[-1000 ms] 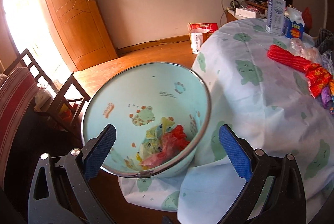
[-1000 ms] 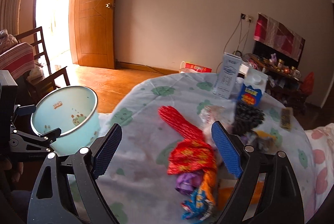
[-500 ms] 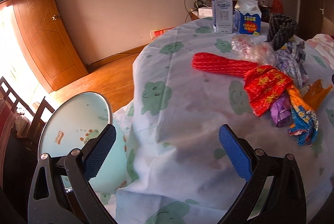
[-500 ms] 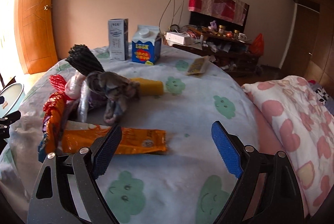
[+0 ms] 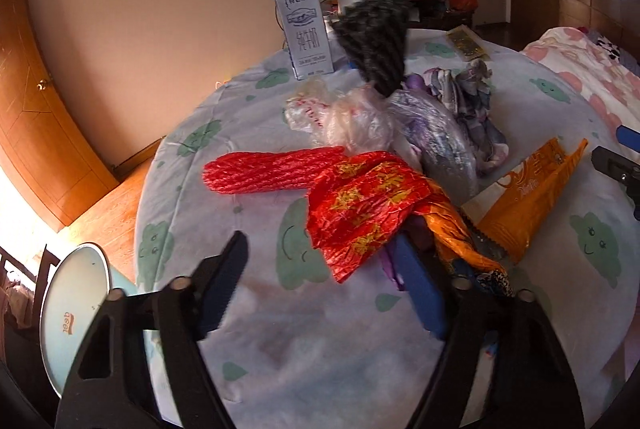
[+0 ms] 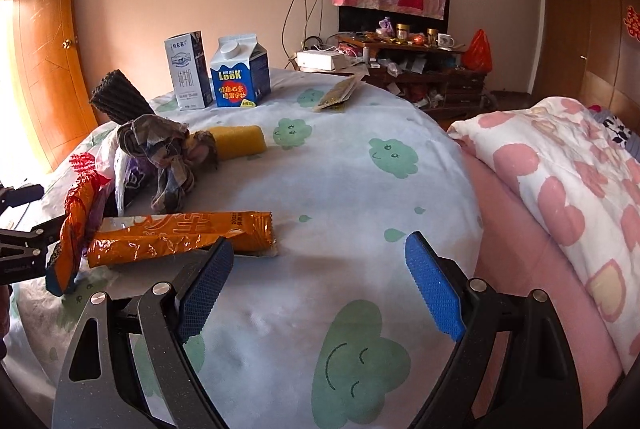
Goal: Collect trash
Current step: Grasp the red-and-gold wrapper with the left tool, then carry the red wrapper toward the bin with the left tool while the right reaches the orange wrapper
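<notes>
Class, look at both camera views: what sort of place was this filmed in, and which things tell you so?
Probably a lived-in room of a home. A round table under a cloud-print cloth holds milk cartons, a quilt lies beside it, and a cluttered cabinet stands by the wall.

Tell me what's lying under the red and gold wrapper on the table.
Under the red and gold wrapper a purple scrap and an orange twisted wrapper poke out. Whatever else lies beneath is covered. The left gripper is closing beside its edge.
</notes>
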A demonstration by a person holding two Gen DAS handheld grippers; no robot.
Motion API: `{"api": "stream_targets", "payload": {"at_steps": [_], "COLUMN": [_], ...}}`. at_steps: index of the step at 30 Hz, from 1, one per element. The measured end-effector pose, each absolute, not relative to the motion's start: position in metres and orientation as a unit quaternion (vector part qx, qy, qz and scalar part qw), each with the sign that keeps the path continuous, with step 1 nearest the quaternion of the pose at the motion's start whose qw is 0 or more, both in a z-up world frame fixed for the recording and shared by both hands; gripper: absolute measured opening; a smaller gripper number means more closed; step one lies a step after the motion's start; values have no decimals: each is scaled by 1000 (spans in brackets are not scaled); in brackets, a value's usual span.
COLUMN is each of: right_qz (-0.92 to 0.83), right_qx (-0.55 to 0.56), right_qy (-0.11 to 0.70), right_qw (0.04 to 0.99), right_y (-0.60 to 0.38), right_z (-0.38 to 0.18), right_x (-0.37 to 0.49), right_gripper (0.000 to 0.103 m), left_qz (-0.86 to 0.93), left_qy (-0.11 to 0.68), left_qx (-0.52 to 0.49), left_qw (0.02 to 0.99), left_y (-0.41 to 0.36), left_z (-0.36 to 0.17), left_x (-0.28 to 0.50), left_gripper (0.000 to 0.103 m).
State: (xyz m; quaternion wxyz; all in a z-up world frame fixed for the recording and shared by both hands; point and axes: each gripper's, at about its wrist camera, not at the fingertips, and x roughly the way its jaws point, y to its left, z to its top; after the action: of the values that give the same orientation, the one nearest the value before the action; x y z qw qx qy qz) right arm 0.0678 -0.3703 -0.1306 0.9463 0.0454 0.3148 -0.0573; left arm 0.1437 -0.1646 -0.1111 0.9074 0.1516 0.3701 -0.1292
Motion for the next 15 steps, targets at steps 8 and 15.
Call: {"api": "stream_targets", "payload": {"at_steps": [8,15], "right_qz": [-51,-50], "right_qx": [59,67], "right_qy": [311,303], "right_qw": [947,949], "right_y": [-370,-369], "right_z": [-132,-125], "right_x": [66,66], "right_gripper": [86,86], "left_qz": [-158,-104], "left_qy": [367,340], "left_qx": [140,114], "left_qw": [906,928], "left_y": [-158,-100], "left_z": [-99,-67], "left_x": [138,122], "left_gripper": [5,5]}}
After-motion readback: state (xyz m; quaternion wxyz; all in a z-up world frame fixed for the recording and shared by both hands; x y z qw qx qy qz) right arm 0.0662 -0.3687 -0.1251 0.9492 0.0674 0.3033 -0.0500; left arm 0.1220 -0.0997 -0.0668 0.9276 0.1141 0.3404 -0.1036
